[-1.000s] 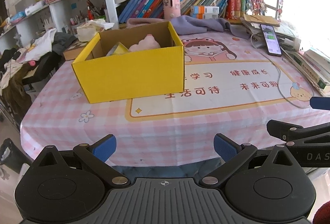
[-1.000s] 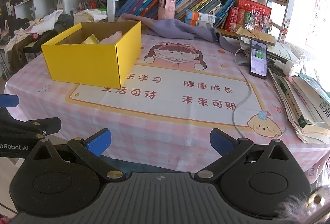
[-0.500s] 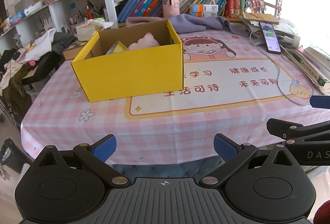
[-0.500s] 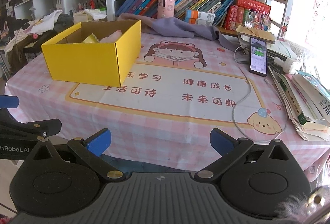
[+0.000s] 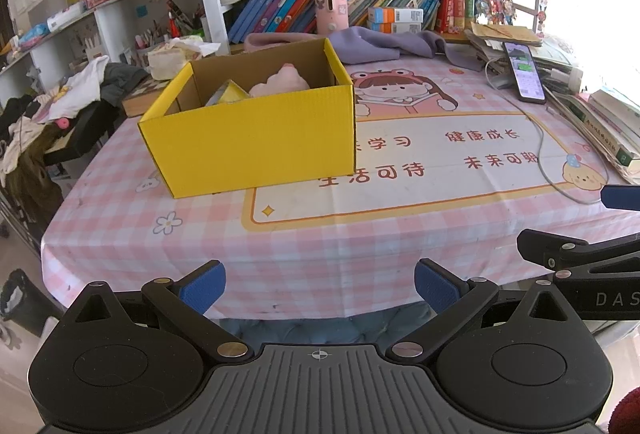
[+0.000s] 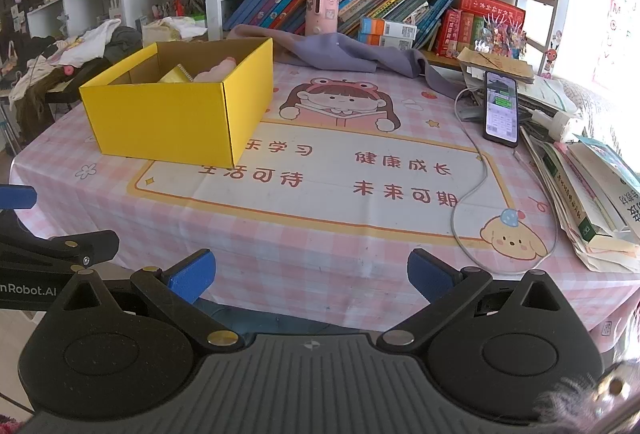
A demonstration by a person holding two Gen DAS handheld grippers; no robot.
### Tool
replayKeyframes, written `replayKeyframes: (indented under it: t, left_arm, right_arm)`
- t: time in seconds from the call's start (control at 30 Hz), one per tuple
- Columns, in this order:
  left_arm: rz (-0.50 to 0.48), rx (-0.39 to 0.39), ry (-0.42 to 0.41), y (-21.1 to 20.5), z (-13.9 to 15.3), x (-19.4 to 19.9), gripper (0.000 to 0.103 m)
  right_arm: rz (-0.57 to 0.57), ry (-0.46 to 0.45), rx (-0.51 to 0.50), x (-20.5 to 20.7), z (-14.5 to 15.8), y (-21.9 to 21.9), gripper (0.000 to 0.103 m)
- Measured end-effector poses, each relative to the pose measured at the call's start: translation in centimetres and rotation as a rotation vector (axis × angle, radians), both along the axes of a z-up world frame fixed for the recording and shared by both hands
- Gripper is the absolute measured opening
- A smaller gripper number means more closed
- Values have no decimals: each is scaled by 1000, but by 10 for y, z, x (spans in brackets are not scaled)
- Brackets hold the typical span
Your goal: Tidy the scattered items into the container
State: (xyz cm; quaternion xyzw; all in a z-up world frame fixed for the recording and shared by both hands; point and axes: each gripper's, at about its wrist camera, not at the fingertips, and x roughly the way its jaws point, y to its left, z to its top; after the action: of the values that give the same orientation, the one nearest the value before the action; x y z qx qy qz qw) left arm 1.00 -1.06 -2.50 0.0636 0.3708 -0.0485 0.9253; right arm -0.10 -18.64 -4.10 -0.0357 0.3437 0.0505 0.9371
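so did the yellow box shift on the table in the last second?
No. The yellow box sits at the same spot against the printed tablecloth frame.

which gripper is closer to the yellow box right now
Left. The left gripper hangs off the table's near edge roughly in front of the yellow box. The right gripper sits further right, with the box off to its left. Both are open and empty.

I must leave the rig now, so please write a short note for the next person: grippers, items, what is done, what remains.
Left gripper: open, empty, held off the near table edge. Right gripper: the same.
Yellow box stands on the left part of the tablecloth; a pink soft item and a yellow item already lie inside.
No loose items remain on the cloth in front; tidying looks finished. Phone and books at right seem not part of it.
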Motion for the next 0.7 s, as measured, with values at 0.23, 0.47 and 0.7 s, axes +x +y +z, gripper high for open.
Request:
replayKeyframes:
  t: [0.23, 0.47, 0.7]
  left_arm:
    - [0, -6, 4, 1, -2, -2, 102]
    - [0, -6, 10, -2, -2, -3, 102]
    - [0, -5, 11, -1, -2, -4, 102]
  right_arm:
    - [-2, 2, 1, -1, -1, -1, 103]
    - [-2, 2, 2, -1, -2, -2, 103]
    - [-2, 3, 3, -1, -2, -2, 103]
